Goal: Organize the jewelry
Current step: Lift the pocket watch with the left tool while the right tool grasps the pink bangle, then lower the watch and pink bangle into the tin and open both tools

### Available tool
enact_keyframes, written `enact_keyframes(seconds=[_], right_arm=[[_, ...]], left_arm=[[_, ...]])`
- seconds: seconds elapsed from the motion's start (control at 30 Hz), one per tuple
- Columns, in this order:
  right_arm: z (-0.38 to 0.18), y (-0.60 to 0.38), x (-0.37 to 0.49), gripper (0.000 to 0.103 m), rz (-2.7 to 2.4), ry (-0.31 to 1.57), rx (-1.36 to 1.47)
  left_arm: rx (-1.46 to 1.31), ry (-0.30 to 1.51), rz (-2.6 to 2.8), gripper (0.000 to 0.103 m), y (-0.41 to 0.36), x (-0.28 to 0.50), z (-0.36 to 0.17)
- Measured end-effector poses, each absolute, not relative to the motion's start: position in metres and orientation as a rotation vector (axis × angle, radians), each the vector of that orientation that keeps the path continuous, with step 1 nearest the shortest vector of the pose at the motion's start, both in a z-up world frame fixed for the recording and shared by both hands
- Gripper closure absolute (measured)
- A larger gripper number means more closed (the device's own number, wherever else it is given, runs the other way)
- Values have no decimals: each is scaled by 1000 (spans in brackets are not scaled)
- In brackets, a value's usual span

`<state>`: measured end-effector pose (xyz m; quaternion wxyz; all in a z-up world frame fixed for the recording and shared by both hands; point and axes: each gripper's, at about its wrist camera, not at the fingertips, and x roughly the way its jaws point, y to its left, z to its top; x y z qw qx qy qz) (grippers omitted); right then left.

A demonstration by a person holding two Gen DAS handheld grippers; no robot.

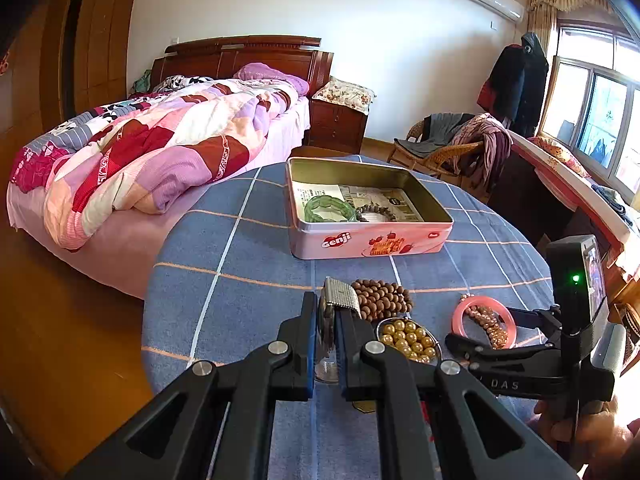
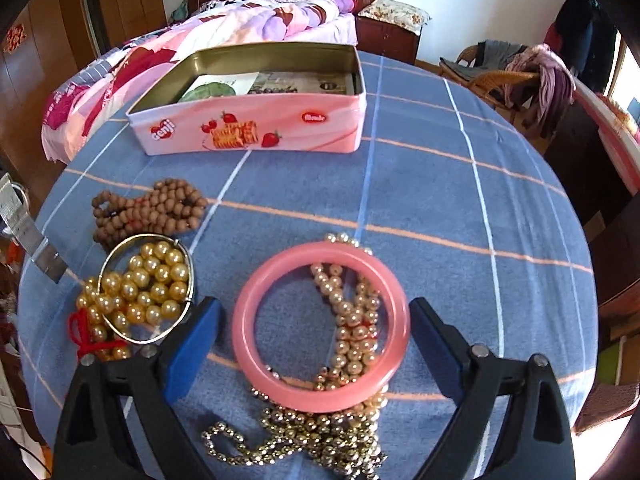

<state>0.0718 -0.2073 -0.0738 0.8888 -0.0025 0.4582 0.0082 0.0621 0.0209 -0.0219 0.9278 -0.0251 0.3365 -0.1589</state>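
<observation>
Bedroom daylight falls across a round tabletop (image 2: 420, 184) covered in blue checked cloth, with a bed and wooden wardrobe behind it. An open pink biscuit tin (image 1: 370, 240) stands toward the far side and already holds two pieces: a green bangle (image 1: 329, 209) and a dark bead bracelet (image 1: 375, 213), lying side by side on printed paper.

Judging from this, the sorting is under way but well short of finished. Outside the tin there remain a heap of brown wooden beads (image 2: 148, 208), a thin metal hoop bangle (image 2: 146, 288) lying over a cluster of golden pearls (image 2: 142, 292), a pink bangle (image 2: 320, 324) and a tangle of small gold bead strands (image 2: 352, 320) running under and through it. A metal-band watch (image 1: 340, 298) also counts as not yet stowed.

The left hand-held gripper (image 1: 325, 344) sits low over the near edge of the tabletop, fingers pointing toward the tin, clamped on the watch; the mesh band sticks up beyond the fingertips, just in front of the wooden beads. Whether the watch is lifted clear of the cloth cannot be told.

The right hand-held gripper (image 2: 314, 334) is spread wide, empty, angled down with one finger on either side of the pink bangle, neither pad touching it. It looks poised to close on that bangle.
</observation>
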Motion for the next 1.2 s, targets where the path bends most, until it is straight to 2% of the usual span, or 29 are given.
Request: enact_keyframes(seconds=[0.2,0.53,0.8,1.2], right_arm=[[-68,-217,67,20,31,904,69],[-19,-231,44,20,47,689,212],[-3,-221,54,20,56,649,211],[-19,-223,59,20,41,687,212]], left_arm=[[-55,696,-326,96,21,62,-23],[-75,689,-348,96,16,59,-20],[-69,684,-386,96,4,58,-17],[-74,722,-410,96,-4,71,-28]])
